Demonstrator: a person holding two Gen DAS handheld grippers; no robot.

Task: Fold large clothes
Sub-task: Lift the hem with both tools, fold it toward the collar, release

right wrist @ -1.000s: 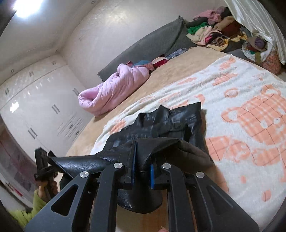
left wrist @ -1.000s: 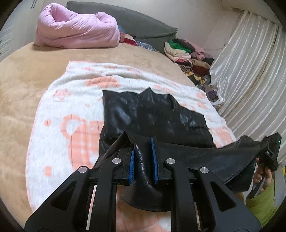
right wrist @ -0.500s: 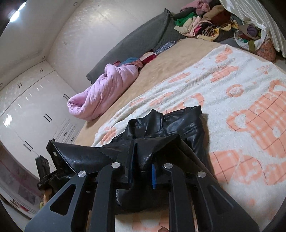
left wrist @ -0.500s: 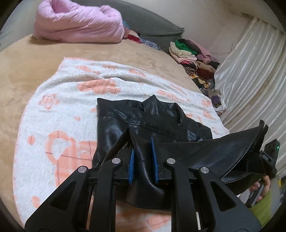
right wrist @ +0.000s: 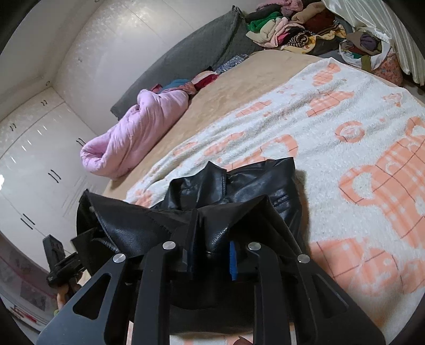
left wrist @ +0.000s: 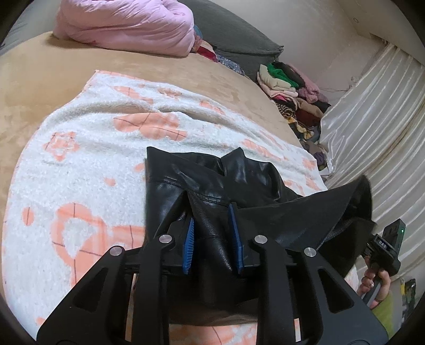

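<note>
Black leather jacket (left wrist: 207, 185) hem now higher and farther forward over its collar, both grippers advanced.

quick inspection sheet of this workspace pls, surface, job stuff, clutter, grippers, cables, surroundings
surface: bed with tan cover; white and orange blanket spread on it
job's things: black leather jacket, far part lying on the blanket, near edge lifted and stretched between both grippers
clutter: pink quilt rolled at the head end; pile of clothes past the bed; bag of clothes beside it
grippers: left gripper shut on the jacket; right gripper shut on the jacket
cables: nothing seen
surroundings: grey headboard, white wardrobe, pale curtain
</note>
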